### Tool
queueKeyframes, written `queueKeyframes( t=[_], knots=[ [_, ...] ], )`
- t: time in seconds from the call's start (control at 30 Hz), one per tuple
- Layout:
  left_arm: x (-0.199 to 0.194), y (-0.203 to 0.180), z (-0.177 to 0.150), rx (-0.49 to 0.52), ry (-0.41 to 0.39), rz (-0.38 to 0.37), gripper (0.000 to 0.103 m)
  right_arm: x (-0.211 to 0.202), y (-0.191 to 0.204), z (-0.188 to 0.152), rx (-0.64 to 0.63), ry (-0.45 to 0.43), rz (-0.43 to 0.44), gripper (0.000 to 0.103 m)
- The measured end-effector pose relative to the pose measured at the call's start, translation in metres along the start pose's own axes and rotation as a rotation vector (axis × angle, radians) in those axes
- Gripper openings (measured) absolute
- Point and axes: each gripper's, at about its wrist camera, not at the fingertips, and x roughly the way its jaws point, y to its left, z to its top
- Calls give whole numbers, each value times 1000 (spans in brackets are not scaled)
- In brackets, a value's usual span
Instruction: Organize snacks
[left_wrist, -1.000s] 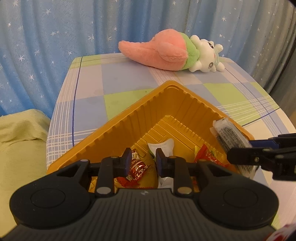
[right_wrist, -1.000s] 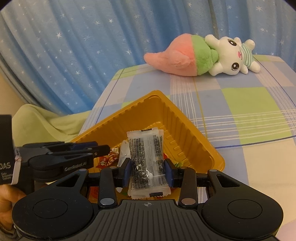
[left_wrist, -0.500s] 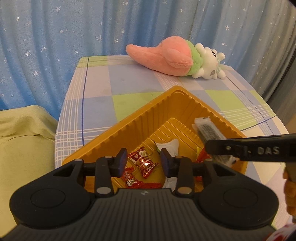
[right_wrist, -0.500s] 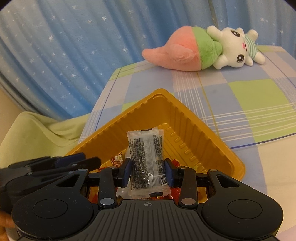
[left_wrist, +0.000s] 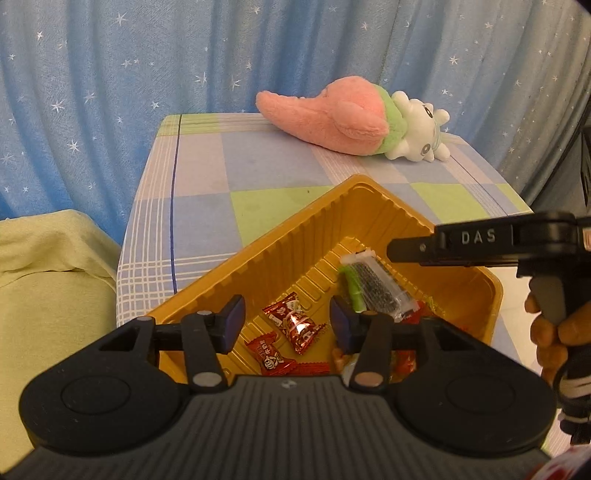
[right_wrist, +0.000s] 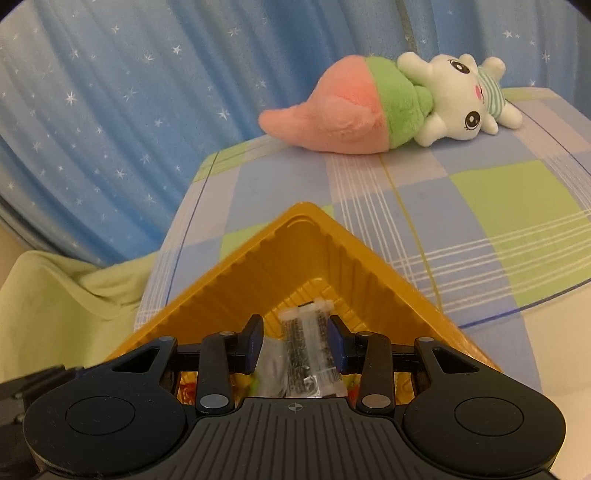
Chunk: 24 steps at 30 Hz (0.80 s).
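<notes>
A gold plastic tray (left_wrist: 295, 236) (right_wrist: 229, 280) sits on the checked tablecloth and holds several wrapped snacks. Red candy wrappers (left_wrist: 295, 326) lie on its floor. A clear packet of dark seeds (left_wrist: 376, 286) (right_wrist: 310, 350) lies in the tray. My left gripper (left_wrist: 286, 323) is open and empty above the red candies. My right gripper (right_wrist: 295, 341) is open, its jaws apart on either side of the seed packet, which rests below them. In the left wrist view the right gripper's black body (left_wrist: 480, 243) reaches in from the right above the tray.
A pink, green and white plush toy (left_wrist: 354, 120) (right_wrist: 391, 107) lies at the far side of the table. A blue star-print curtain (left_wrist: 147, 62) hangs behind. A yellow-green cloth (left_wrist: 48, 273) lies left of the table. The table's left edge (left_wrist: 129, 236) is close to the tray.
My right gripper opened and let go of the seed packet, which now lies in the tray. My left gripper opened wider and drew back and up.
</notes>
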Motion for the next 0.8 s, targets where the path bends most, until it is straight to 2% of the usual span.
queueKeyframes(
  t=[0.2,0.4,0.63,0.8],
  knots=[
    [-6,-3,-4,8,-6,-7,56,-9,1,-5,-4,3,-3,42],
    [-15,-6,-9,16,-16,-4,61,-29,2,-19,-4,-13,-19,64],
    [-35,-13,-15,16,-30,4,70,-59,6,-32,-38,-41,-41,79],
    [-56,-24,-22,13,-33,11,71,-81,7,-45,-63,-42,-56,86]
  ],
)
